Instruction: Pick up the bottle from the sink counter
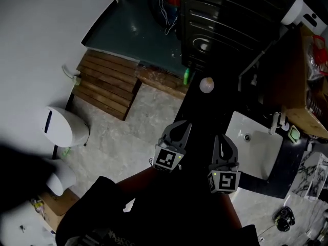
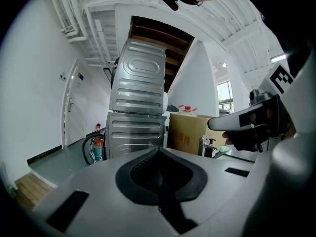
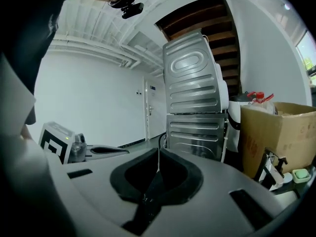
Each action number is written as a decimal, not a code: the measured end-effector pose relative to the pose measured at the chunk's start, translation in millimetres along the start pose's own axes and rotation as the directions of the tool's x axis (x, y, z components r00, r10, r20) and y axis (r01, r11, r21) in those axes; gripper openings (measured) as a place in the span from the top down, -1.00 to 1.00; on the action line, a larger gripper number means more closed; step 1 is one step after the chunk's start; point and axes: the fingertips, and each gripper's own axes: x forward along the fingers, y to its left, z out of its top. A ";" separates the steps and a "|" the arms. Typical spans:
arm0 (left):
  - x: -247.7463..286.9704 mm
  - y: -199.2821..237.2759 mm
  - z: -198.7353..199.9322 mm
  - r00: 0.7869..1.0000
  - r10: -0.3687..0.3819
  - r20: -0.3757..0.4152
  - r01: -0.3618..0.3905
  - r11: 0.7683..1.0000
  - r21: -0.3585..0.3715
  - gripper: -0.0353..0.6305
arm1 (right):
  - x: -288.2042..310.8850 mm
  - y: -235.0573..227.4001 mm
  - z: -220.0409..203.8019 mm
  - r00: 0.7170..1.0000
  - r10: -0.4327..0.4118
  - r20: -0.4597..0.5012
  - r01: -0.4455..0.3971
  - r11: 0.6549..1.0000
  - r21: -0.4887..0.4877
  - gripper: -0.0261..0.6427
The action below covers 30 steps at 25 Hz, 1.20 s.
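The head view is dim. A white sink (image 1: 256,155) is set in a dark counter (image 1: 202,111) at the right. At the counter's far end stands a small green bottle-like thing (image 1: 187,77) beside a round white object (image 1: 206,85); I cannot tell them apart more finely. My left gripper (image 1: 179,128) (image 2: 159,149) and right gripper (image 1: 222,141) (image 3: 158,150) hover side by side over the counter's near part, left of the sink and well short of the green thing. Both have their jaws pressed together with nothing between them.
Stacked metal machines (image 2: 138,107) (image 3: 195,102) rise behind the counter. A cardboard box (image 3: 281,132) with a red-capped bottle (image 3: 257,97) stands right of them. A faucet (image 3: 272,168) and a green soap dish (image 3: 300,175) sit by the sink. A toilet (image 1: 62,128) and wooden decking (image 1: 105,83) lie left.
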 end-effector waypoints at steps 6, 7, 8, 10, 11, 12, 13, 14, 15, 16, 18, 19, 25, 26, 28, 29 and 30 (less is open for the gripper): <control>44.6 3.3 -9.8 0.999 0.017 -0.042 -0.017 1.000 0.007 0.84 | 26.5 -24.1 -10.5 1.000 0.017 -0.025 -0.017 1.000 0.008 0.81; 52.7 3.6 -10.7 0.998 0.016 -0.054 -0.016 1.000 0.006 0.84 | 30.8 -29.3 -12.6 0.999 0.018 -0.031 -0.018 1.000 0.010 0.81; 60.9 3.9 -10.7 0.998 0.014 -0.061 -0.014 1.000 0.005 0.84 | 35.1 -34.9 -15.0 0.999 0.018 -0.039 -0.017 1.000 0.013 0.81; 75.6 5.1 -10.6 0.997 0.010 -0.072 -0.010 1.000 0.003 0.84 | 43.2 -46.0 -19.8 0.999 0.017 -0.052 -0.016 1.000 0.017 0.81; 82.0 6.7 -11.1 0.997 0.010 -0.082 -0.009 1.000 0.007 0.84 | 47.4 -50.7 -21.5 0.998 0.017 -0.056 -0.016 1.000 0.018 0.81; 88.1 9.2 -11.9 0.996 0.011 -0.094 -0.010 1.000 0.016 0.84 | 51.9 -54.9 -22.3 0.998 0.018 -0.059 -0.017 1.000 0.018 0.81; 94.1 12.6 -13.0 0.994 0.015 -0.105 -0.013 1.000 0.026 0.84 | 56.5 -58.8 -22.0 0.998 0.017 -0.059 -0.016 1.000 0.018 0.81; 99.9 16.2 -14.4 0.993 0.020 -0.117 -0.016 0.999 0.039 0.84 | 60.4 -62.8 -21.0 0.998 0.015 -0.058 -0.014 1.000 0.018 0.81; 105.5 19.3 -16.7 0.992 0.024 -0.126 -0.017 0.999 0.051 0.84 | 63.4 -67.4 -19.8 0.998 0.008 -0.055 -0.007 1.000 0.021 0.81; 110.8 21.6 -20.1 0.991 0.025 -0.131 -0.018 0.998 0.054 0.84 | 65.6 -72.6 -18.9 0.999 -0.003 -0.052 0.004 1.000 0.026 0.81; 120.9 25.2 -27.9 0.990 0.023 -0.139 -0.019 0.999 0.035 0.84 | 69.4 -83.6 -18.2 0.998 -0.029 -0.048 0.031 0.999 0.037 0.81; 126.0 27.0 -30.9 0.989 0.022 -0.146 -0.019 1.000 0.021 0.84 | 71.4 -88.8 -18.7 0.998 -0.039 -0.049 0.041 0.998 0.041 0.81; 157.4 33.4 -44.1 0.987 0.006 -0.163 -0.001 0.999 0.032 0.84 | 77.6 -107.7 -25.5 0.997 -0.057 -0.059 0.060 0.997 0.040 0.81; 161.6 33.8 -47.7 0.985 0.004 -0.170 0.002 0.999 0.035 0.84 | 76.9 -109.1 -27.3 0.996 -0.059 -0.063 0.061 0.997 0.042 0.81; 171.3 33.3 -55.2 0.982 -0.007 -0.187 0.014 0.999 0.035 0.83 | 76.4 -111.8 -31.4 0.996 -0.060 -0.071 0.063 0.997 0.052 0.81; 176.8 32.6 -59.3 0.980 -0.015 -0.198 0.021 0.999 0.030 0.79 | 76.5 -112.8 -33.5 0.995 -0.058 -0.075 0.062 0.996 0.057 0.81; 182.3 32.2 -63.6 0.977 -0.022 -0.211 0.027 0.999 0.020 0.65 | 76.5 -113.4 -35.5 0.995 -0.054 -0.081 0.059 0.996 0.060 0.81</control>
